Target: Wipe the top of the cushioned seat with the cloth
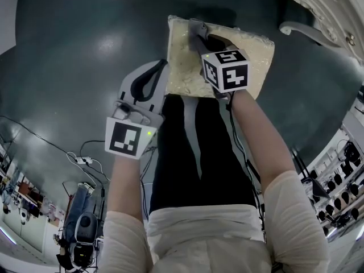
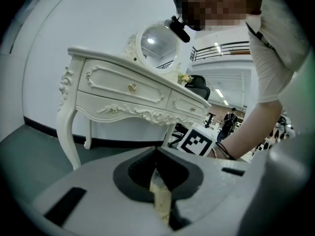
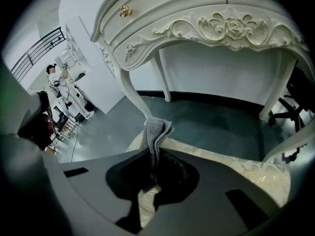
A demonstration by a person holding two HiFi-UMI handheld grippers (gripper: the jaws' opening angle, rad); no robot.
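The cream cushioned seat (image 1: pixel 250 56) stands on the dark floor in front of the person's legs. My right gripper (image 1: pixel 198 36) is over the seat's far left part, shut on a folded grey cloth (image 1: pixel 197 28). In the right gripper view the cloth (image 3: pixel 155 132) sticks up from between the jaws of the right gripper (image 3: pixel 153 156), with the seat (image 3: pixel 246 168) below. My left gripper (image 1: pixel 164 67) sits at the seat's left edge, jaws shut. In the left gripper view the left gripper (image 2: pixel 157 154) shows only a cream sliver of seat (image 2: pixel 161 200) in the gap.
An ornate white dressing table (image 2: pixel 128 92) stands just beyond the seat; its curved legs (image 3: pixel 138 100) and carved apron (image 3: pixel 221 26) hang close over it. Its edge (image 1: pixel 318 4) fills the head view's upper right. Cables (image 1: pixel 85 158) lie on the floor at the left.
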